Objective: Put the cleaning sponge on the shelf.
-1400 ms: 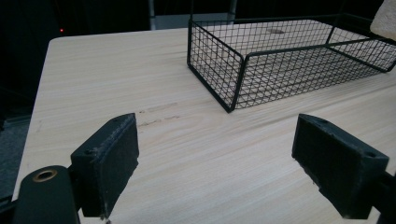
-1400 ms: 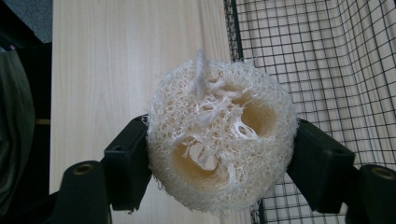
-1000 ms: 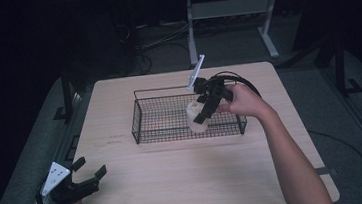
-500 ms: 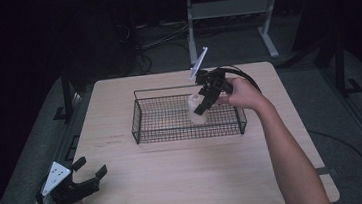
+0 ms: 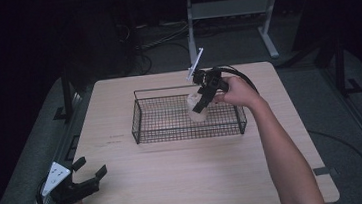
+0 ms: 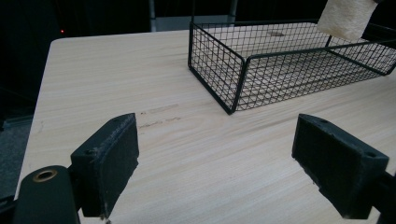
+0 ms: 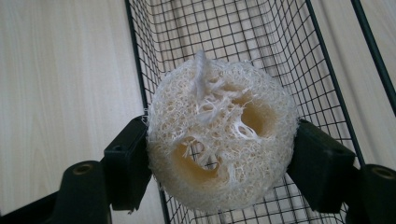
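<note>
Between the two black jaws of the right gripper (image 7: 219, 161) sits a pale loofah sponge (image 7: 222, 135), pinched from both sides so that its round cut face, with its fibrous web and hollow channels, looks straight at that gripper's camera. From the high view, the right gripper (image 5: 200, 106) hangs tilted downward over the wire basket (image 5: 140, 117), with the loofah sponge (image 5: 195, 113) held above the basket's right half, near the far wall; whether the sponge touches the mesh floor cannot be told. In the left gripper view the loofah sponge (image 6: 346, 17) shows as a pale block at the top right corner, above the basket's far side.

The wire basket (image 6: 219, 65) is black, rectangular and shallow, with a fine grid on floor and walls, and apart from the sponge held over it nothing lies in it. It stands on the light wooden table (image 5: 185, 172), toward the far half.

The left gripper (image 5: 93, 178) rests low at the near left corner of the table, well apart from the basket, its jaws spread wide with nothing between them.

No brand, label or readable writing shows on the basket or sponge; the faint marks on the table (image 6: 159, 109) before the basket are too small to read.
</note>
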### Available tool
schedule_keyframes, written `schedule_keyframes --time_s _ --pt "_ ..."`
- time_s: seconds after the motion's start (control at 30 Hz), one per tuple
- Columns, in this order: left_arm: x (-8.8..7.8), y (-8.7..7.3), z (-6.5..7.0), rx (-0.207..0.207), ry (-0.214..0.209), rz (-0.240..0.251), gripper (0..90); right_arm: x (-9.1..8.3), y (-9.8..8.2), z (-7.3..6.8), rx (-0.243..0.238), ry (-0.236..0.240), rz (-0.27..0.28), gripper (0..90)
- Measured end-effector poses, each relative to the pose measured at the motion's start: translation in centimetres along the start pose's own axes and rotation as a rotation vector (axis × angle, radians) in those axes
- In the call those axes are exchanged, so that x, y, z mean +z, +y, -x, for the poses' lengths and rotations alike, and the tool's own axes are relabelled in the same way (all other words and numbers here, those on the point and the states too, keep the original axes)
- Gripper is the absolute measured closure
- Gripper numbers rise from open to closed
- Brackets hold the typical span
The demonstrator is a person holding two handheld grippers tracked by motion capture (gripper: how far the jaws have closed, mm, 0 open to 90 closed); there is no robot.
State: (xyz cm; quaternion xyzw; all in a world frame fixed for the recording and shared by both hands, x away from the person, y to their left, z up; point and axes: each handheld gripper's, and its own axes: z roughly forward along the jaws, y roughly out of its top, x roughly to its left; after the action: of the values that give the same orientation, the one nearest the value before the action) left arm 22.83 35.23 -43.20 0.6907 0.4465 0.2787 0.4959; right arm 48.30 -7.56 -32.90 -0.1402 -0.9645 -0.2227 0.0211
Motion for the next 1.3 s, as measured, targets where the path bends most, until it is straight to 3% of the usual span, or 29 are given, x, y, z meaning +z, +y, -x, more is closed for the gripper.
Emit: schedule_keyframes --time_s 0.3,1.3 --pt "-0.1 0.0 0.0 0.001 -0.001 0.004 13.9 1.3 -0.6 0.9 0.023 0.01 -0.003 28.3" --pt "-0.2 0.0 -0.2 -0.003 -0.002 0.006 13.9 4.1 -1.4 1.6 0.026 0.023 -0.045 28.1"
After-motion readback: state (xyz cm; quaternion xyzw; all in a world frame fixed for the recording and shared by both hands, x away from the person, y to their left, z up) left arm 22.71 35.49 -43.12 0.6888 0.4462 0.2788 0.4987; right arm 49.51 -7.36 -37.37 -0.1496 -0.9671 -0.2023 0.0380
